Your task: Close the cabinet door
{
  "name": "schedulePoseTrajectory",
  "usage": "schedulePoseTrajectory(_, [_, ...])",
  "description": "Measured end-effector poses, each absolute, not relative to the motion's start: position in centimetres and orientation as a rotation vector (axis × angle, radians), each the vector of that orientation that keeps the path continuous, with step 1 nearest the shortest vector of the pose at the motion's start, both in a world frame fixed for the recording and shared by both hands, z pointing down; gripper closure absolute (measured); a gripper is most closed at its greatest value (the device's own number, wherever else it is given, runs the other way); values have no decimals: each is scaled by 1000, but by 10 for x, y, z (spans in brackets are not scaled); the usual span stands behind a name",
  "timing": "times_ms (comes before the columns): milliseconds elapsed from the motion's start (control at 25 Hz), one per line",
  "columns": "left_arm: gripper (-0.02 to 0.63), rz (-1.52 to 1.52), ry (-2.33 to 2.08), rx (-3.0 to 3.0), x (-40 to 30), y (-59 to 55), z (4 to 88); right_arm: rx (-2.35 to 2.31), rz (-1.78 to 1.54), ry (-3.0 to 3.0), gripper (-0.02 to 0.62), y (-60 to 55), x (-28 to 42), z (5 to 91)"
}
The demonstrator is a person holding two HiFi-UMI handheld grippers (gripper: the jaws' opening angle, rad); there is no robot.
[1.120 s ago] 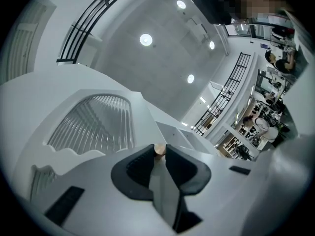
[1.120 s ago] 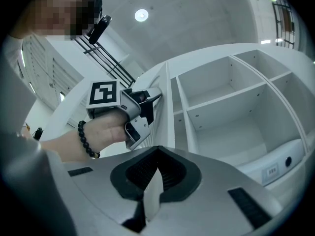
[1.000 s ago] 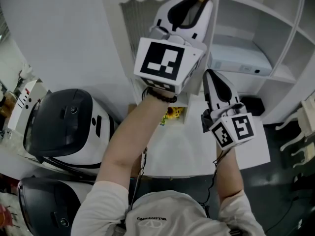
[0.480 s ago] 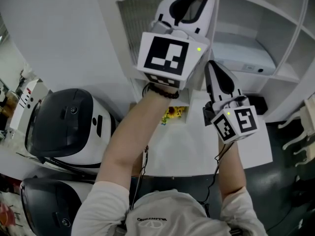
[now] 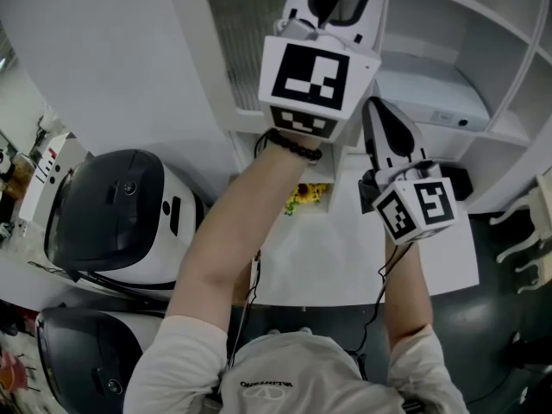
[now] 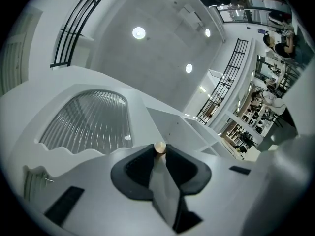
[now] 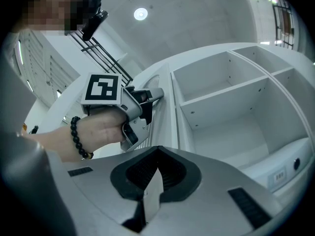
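- My left claw [image 6: 160, 154] had slid up the head view and a little to the right, closer to the cabinet [image 7: 231, 97]. The right claw [image 7: 156, 154] had drifted slightly right with it.
- The left claw was clenched on the small tan knob [image 6: 160, 147], pinched right at its tips.
- The knob sat on the right-hand edge of the door [image 6: 88, 124], whose ribbed panel spread away to the claw's left.
- The right claw was clenched on nothing and hung just beside and below the left one, apart from the door.
- The door stood upright, straight ahead of the left claw, with its knob edge next to the cabinet's open shelves on the right.
- In the right gripper view the door's face looked close to flush with the cabinet front, but I couldn't see what gap remained.
- I judged that closing was under way. The left hand was the one placed to finish it, pressing the knob onward along the claw's own line.
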State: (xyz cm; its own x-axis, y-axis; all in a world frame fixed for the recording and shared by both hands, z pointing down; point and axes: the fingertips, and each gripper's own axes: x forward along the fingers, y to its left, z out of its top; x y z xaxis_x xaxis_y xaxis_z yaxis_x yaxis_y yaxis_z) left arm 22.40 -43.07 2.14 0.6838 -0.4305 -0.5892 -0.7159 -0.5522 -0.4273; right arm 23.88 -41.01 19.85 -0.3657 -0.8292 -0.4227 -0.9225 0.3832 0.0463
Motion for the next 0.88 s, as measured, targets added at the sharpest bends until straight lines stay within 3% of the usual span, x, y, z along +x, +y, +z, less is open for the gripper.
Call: schedulePoseTrajectory(880, [526,475,977,-2178,233,-462,22,-1507,370,2321,584,-425,242,207])
